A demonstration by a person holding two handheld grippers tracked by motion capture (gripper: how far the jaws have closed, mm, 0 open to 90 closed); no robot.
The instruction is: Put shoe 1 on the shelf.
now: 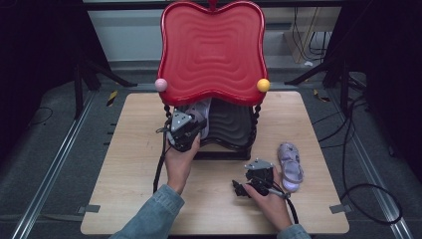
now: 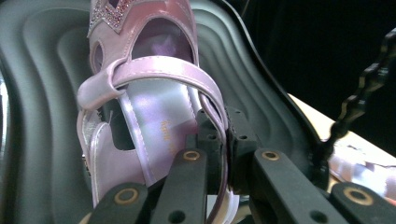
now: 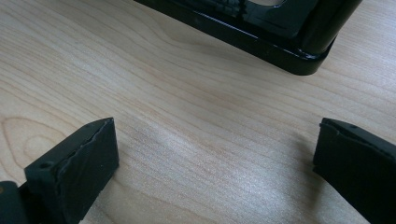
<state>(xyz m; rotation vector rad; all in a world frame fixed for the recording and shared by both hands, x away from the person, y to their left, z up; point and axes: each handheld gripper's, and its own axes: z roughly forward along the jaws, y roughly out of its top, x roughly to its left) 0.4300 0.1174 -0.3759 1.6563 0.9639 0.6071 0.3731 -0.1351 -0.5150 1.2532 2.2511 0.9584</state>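
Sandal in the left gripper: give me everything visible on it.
The sandal is a small lilac one, glossy like patent leather, with a glittery toe piece, side cutouts, an ankle strap and a printed insole. The left gripper is shut on its side strap. It lies toe away from the gripper on the ribbed black lower tray of the rack, under the red upper tray.

Left tool point(image 2: 223, 140) clamped, right tool point(image 3: 215, 158) gaping.
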